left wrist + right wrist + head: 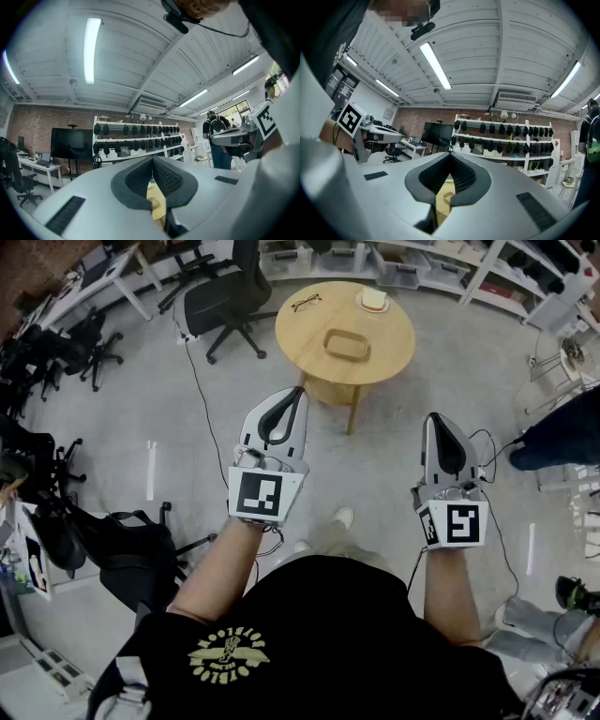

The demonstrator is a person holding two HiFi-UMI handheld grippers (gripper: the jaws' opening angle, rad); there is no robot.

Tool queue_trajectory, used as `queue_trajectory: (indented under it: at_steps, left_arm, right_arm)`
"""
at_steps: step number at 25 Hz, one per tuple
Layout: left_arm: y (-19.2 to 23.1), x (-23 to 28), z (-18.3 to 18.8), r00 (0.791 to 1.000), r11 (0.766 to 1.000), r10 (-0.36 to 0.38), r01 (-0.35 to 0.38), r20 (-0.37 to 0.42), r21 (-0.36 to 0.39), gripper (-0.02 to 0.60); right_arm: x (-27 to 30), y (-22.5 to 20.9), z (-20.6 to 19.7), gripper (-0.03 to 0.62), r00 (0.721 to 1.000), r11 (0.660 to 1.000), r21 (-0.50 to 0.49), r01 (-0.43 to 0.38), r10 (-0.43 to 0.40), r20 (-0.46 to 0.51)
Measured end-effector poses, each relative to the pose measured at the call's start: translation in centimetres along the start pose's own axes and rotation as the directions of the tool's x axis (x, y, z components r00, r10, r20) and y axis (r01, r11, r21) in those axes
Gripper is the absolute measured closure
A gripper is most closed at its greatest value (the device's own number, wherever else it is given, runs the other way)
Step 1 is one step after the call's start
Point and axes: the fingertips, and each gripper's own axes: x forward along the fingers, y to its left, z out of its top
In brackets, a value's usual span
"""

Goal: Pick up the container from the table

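While the left gripper (298,393) and right gripper (433,418) are closed, the container (347,358) looks shallow, round-cornered and tan.

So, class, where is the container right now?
In the head view, the container sits near the middle of the round table, at the top centre of the picture, with glasses lying beyond it to the left.

open floor (375,460) before table (300,338)
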Motion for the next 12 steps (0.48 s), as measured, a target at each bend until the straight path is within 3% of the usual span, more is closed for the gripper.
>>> queue_trajectory:
  at_steps: [2, 7, 12]
  left_arm:
    - [-0.1, 0.7, -0.3, 0.999, 1.0, -0.008, 0.009, -0.031, 0.028, 0.565]
    - [0.7, 2.3, -1.3, 0.999, 1.0, -0.012, 0.011, -0.041, -0.019, 0.565]
    - [1.4, 4.1, -1.8, 0.999, 1.0, 0.0, -0.001, -0.051, -0.015, 0.565]
  right_arm:
    - [0.6, -0.5, -0.1, 0.58, 1.0, 1.0, -0.001, -0.009, 0.009, -0.001]
    - [2.0, -1.5, -0.4, 0.579, 1.0, 1.0, 0.007, -0.01, 0.01, 0.009]
    - [3.7, -2.8, -1.3, 0.579, 1.0, 1.0, 0.026, -0.014, 0.014, 0.005]
